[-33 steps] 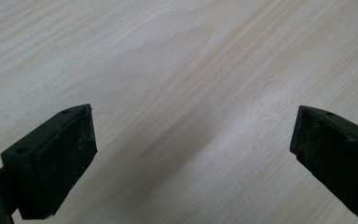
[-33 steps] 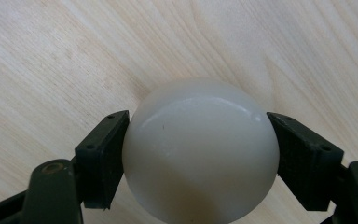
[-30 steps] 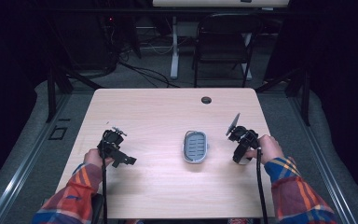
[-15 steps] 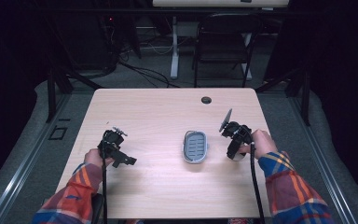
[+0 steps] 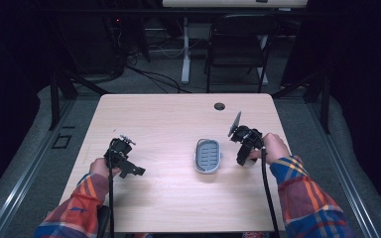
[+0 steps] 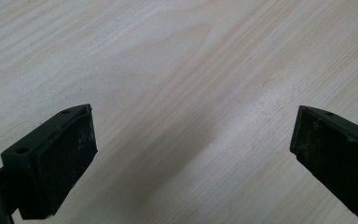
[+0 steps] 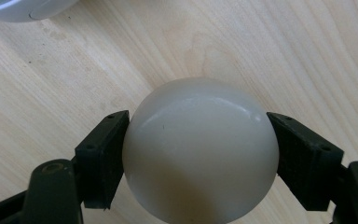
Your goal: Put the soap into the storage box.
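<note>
Right tool (image 7: 199,154) moved closer to tray (image 5: 208,155), gripping white ball (image 7: 200,149).

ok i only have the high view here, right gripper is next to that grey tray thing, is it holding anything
Observer: Yes. The right gripper view shows the right gripper shut on a smooth white ball, one jaw on each side.
Operator: is the ball on the table or lifted
Observer: Cannot tell; the wood grain of the table shows beyond the ball, but its underside is hidden.
Operator: and the left one
Observer: The left gripper is open, jaws wide apart, with bare wood between them.
</note>
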Action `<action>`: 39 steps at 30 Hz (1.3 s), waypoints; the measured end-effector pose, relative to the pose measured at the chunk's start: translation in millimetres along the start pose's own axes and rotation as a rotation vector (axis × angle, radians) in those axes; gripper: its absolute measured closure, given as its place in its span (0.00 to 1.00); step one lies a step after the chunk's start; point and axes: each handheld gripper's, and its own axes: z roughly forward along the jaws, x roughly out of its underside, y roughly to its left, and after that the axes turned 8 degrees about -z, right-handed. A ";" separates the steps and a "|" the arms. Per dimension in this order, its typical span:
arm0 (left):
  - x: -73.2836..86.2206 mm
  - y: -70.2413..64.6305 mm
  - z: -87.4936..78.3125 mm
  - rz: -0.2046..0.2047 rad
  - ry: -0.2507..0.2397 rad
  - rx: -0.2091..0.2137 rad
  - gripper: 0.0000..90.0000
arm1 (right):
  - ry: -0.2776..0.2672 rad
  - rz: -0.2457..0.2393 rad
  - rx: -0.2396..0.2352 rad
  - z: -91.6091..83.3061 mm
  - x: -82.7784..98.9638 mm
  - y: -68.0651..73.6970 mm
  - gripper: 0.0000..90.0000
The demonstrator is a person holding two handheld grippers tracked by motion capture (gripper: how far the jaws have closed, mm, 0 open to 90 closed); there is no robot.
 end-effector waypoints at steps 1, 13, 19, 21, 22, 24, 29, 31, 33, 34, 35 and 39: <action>-0.4 -0.4 0.3 0.001 0.003 0.001 0.00 | 0.002 -0.007 -0.002 -1.1 -0.4 -0.3 0.27; 0.0 -1.5 0.6 0.003 0.009 -0.004 0.00 | 0.006 -0.027 0.008 -13.6 -9.3 1.3 0.27; 0.1 -1.4 0.3 0.007 0.009 -0.004 0.00 | 0.001 -0.034 0.029 -27.9 -14.4 0.6 0.27; -0.1 -1.3 0.7 0.007 0.011 -0.002 0.00 | -0.006 -0.030 0.031 -31.1 -15.6 1.0 0.27; -0.1 -1.3 1.0 0.006 0.012 0.000 0.00 | -0.014 -0.032 0.032 -32.4 -16.0 0.9 0.27; -0.3 -2.2 1.5 0.006 0.012 0.005 0.00 | -0.010 -0.040 0.032 -36.5 -17.5 0.3 0.27; -0.4 -2.3 1.4 0.008 0.012 0.002 0.00 | -0.010 -0.041 0.041 -42.1 -20.2 -0.7 0.27; -0.6 -2.3 1.7 0.007 0.014 0.003 0.00 | -0.022 -0.034 0.038 -44.8 -21.9 -0.2 0.27; -0.7 -2.4 1.7 0.011 0.016 0.002 0.00 | -0.020 -0.042 0.041 -46.4 -22.8 -0.6 0.27; -0.5 -2.3 1.8 0.009 0.016 0.002 0.00 | -0.017 -0.044 0.040 -47.7 -23.8 -0.2 0.27; -0.3 -1.9 1.7 0.010 0.017 0.001 0.00 | -0.025 -0.039 0.044 -48.3 -24.7 0.8 0.27; 1.2 -1.5 1.4 0.004 0.018 -0.002 0.00 | -0.021 -0.058 0.052 -53.4 -29.2 2.1 0.27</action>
